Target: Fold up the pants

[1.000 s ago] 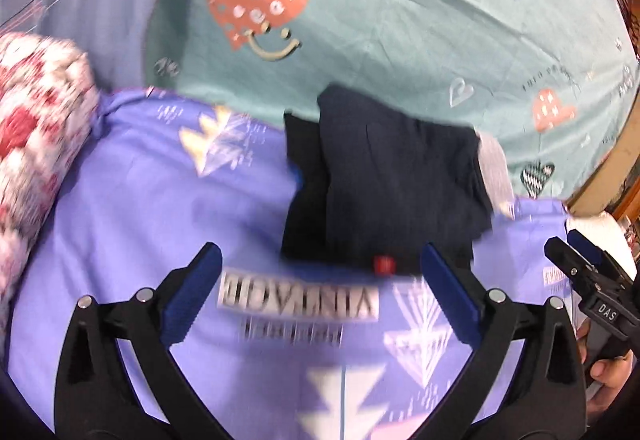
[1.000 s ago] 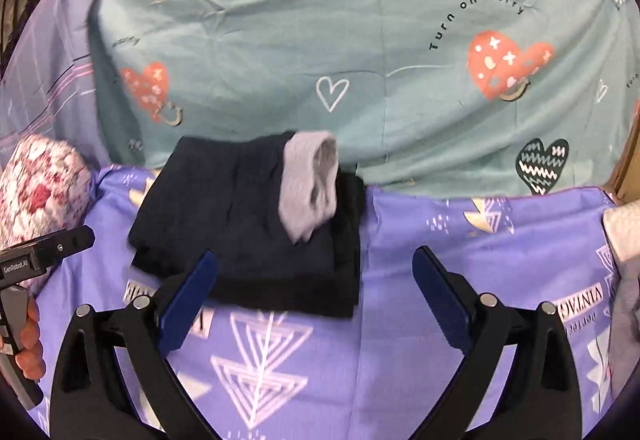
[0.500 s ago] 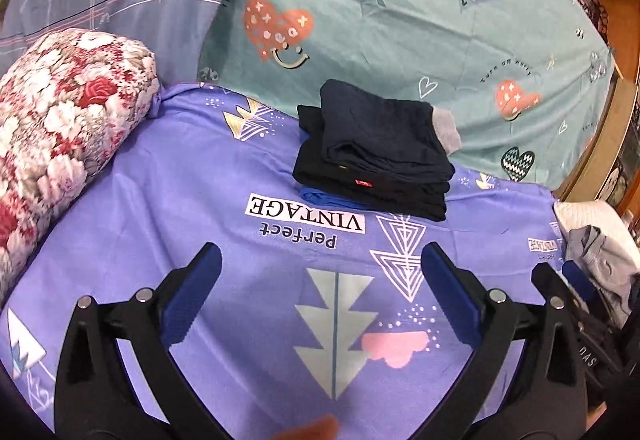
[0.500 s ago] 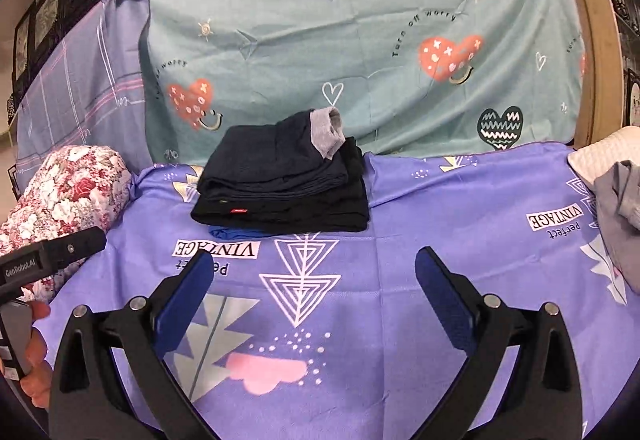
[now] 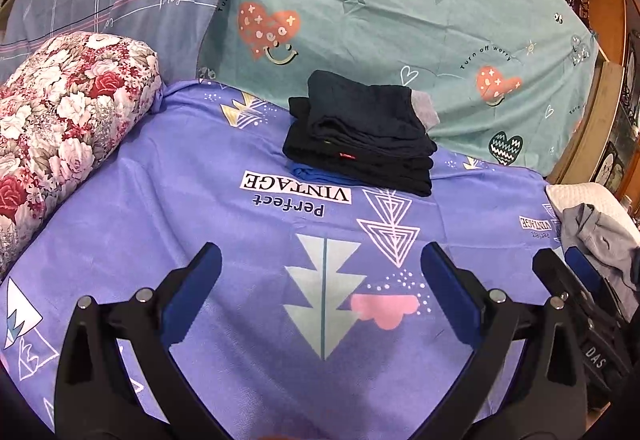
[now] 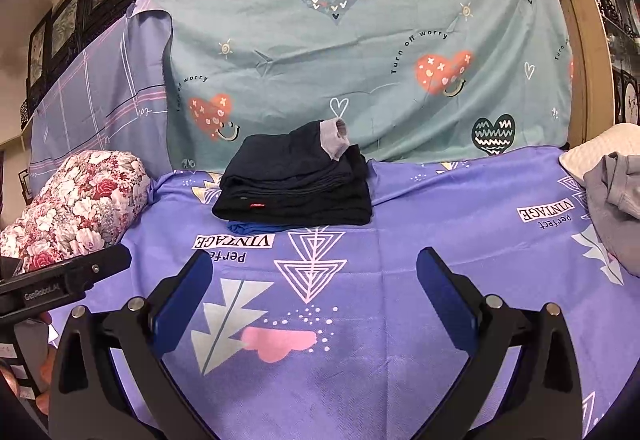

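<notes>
Both my left tool (image 5: 320,288) and right tool (image 6: 314,286) gape wide and empty over the purple printed bedsheet (image 6: 420,200), the dark folded pants (image 6: 296,184) look stacked, so next I'd fetch the crumpled grey garment (image 6: 616,200).

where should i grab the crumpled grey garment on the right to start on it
Take the grey garment by its near loose edge, coming from the left with the right gripper. It lies in a heap over a white cushion at the bed's right side, and that edge drapes onto the purple sheet, so the open jaws could likely pinch a single layer there.
</notes>
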Demonstrator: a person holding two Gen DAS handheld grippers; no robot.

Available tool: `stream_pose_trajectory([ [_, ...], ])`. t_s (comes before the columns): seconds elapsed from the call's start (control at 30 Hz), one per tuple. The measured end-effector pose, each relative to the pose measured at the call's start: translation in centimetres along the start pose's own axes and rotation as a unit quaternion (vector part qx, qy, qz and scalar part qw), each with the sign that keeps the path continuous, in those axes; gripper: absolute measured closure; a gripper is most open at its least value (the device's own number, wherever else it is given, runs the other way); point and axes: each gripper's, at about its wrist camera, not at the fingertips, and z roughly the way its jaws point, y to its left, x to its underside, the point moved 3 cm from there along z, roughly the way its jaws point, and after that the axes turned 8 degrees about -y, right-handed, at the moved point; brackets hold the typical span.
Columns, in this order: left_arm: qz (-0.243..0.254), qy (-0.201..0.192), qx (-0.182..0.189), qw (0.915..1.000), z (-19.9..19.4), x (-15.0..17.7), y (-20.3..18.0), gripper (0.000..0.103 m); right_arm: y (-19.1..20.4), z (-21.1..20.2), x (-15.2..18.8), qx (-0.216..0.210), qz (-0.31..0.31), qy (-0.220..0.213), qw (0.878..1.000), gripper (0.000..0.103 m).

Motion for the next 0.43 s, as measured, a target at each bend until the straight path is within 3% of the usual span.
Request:
stream_pose_trajectory([
  [0.43,-0.009,0.024,-0.02,0.9995,1.4,1.5,0.3,0.002,-0.2,0.7,2.4,-0.003,-0.003,0.024,1.0,0.001],
])
